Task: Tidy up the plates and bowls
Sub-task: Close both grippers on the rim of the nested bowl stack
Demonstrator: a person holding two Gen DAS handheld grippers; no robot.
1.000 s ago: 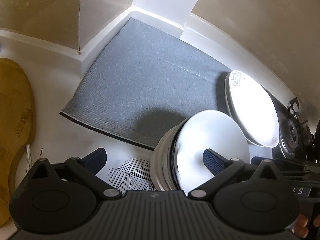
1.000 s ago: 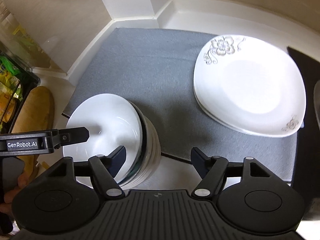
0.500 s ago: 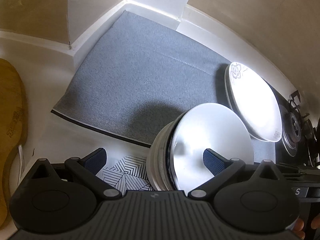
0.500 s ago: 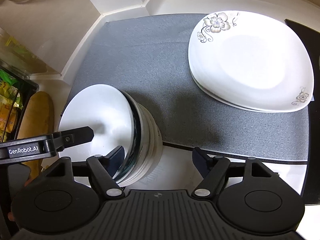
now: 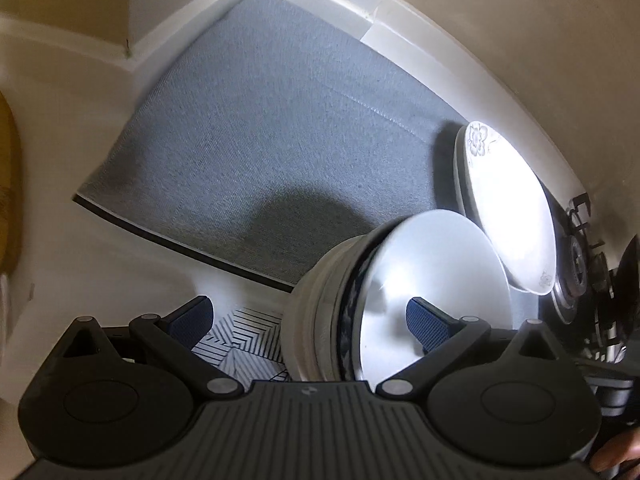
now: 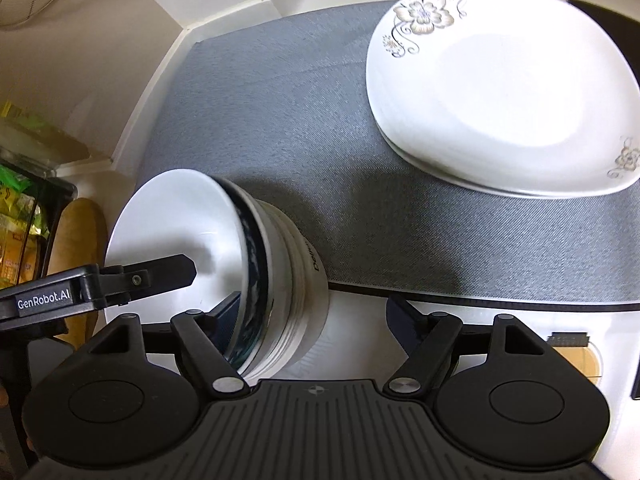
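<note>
While both of my grippers angle down at a white kitchen counter, a stack of nested bowls (image 6: 276, 280) hangs tilted between them, over the near edge of a grey mat (image 6: 304, 128). My left gripper (image 5: 308, 318) has its fingers wide apart; one blue pad sits inside the top bowl, the other outside and clear of the stack's wall, so I judge it is bracing more than pinching. My right gripper (image 6: 308, 320) has just been opening: its left finger reaches in under the stack's rim and its right finger stands free over bare counter, so nothing is clamped.

Two white flower-patterned plates (image 6: 500, 92) lie stacked on the mat's far right, well apart from the bowls.

My worry is the tilt. With neither gripper squeezing, the smooth bowls could slide off one another or tip onto the counter and chip. Pulling a finger out fast could also drag the top bowl (image 5: 432, 280) with it.
</note>
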